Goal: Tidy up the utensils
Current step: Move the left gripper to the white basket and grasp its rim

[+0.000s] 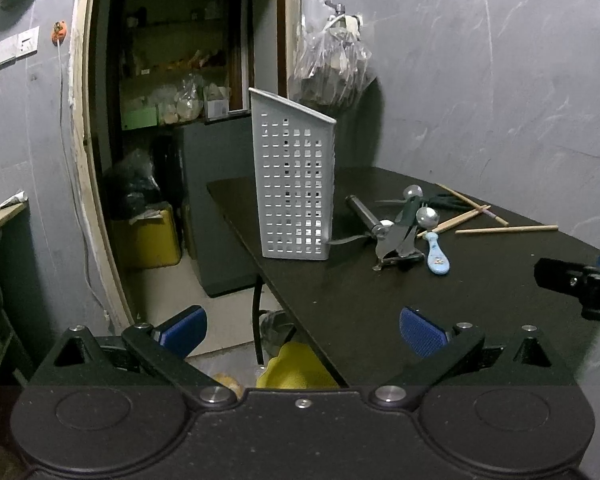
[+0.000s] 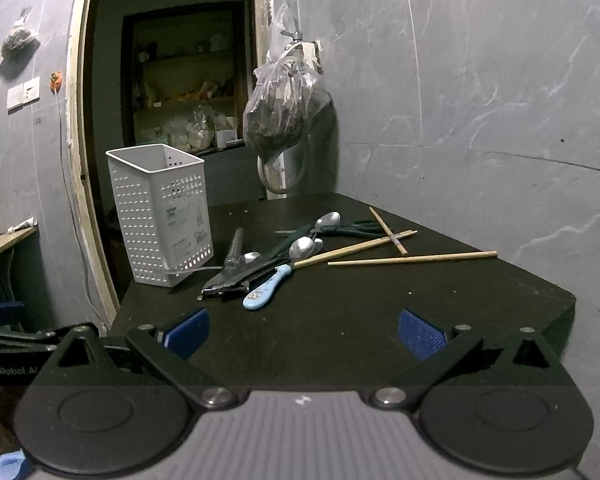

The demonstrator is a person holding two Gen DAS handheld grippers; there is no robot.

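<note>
A white perforated utensil holder (image 1: 294, 184) (image 2: 162, 216) stands upright near the left edge of the black table (image 1: 440, 300) (image 2: 360, 312). Beside it lies a heap of utensils: metal spoons (image 2: 302, 248), a blue-handled spoon (image 1: 436, 254) (image 2: 266, 288), a metal tool (image 2: 230, 276) and several wooden chopsticks (image 1: 508, 230) (image 2: 412, 258). My left gripper (image 1: 302, 330) hangs open at the table's left front corner, well short of the holder. My right gripper (image 2: 304, 332) is open over the table's near side, with nothing between its fingers. It also shows at the right edge (image 1: 580, 284) of the left wrist view.
A plastic bag (image 2: 284, 116) hangs from a wall hook behind the table. Left of the table a doorway opens onto shelves, with yellow containers (image 1: 148, 240) on the floor. A grey wall closes the right side. A shelf edge (image 2: 4, 240) sticks out at far left.
</note>
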